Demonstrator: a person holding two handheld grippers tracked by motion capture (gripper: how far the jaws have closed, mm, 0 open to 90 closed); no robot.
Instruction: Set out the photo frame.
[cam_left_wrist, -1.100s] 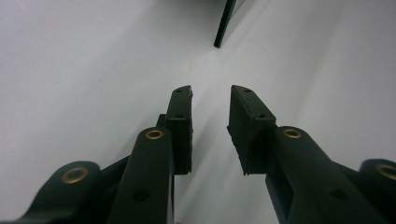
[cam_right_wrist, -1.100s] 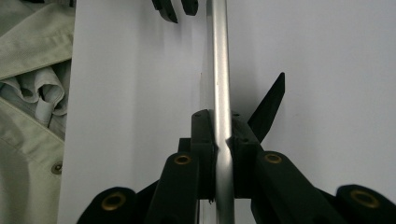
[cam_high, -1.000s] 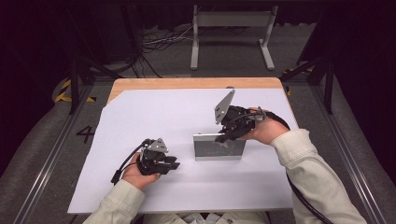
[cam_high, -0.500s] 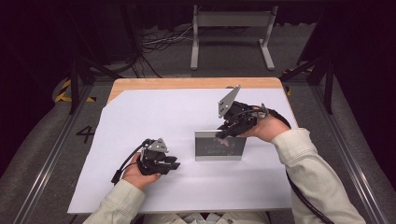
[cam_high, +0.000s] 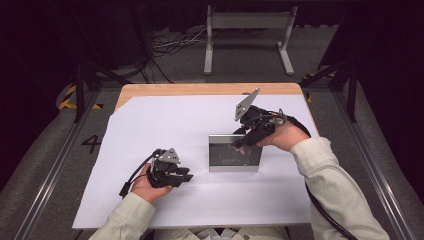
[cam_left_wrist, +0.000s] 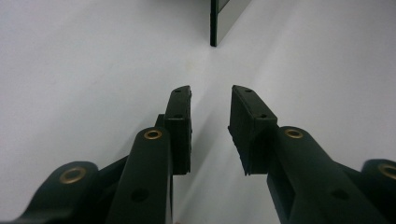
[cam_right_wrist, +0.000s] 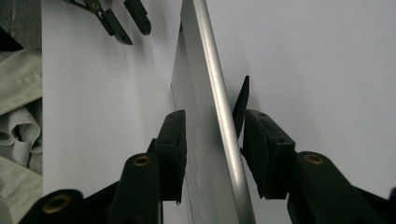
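Silver-framed picture frame (cam_high: 235, 154) stands upright, its top edge between the right gripper (cam_right_wrist: 212, 140)'s just-opened jaws; the left gripper (cam_high: 176, 175), jaws apart and empty, rests well aside.

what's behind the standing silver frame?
Behind the silver frame: the right gripper straddling its top edge, jaws just opened, and a black prop on its back. Its foot is hidden.

Left claw (cam_left_wrist: 211, 116) parted, silver frame (cam_left_wrist: 224, 18) ahead

Dark room, grey carpet (cam_high: 45, 165), metal stand (cam_high: 248, 30), cables (cam_high: 172, 47) behind table (cam_high: 200, 89)
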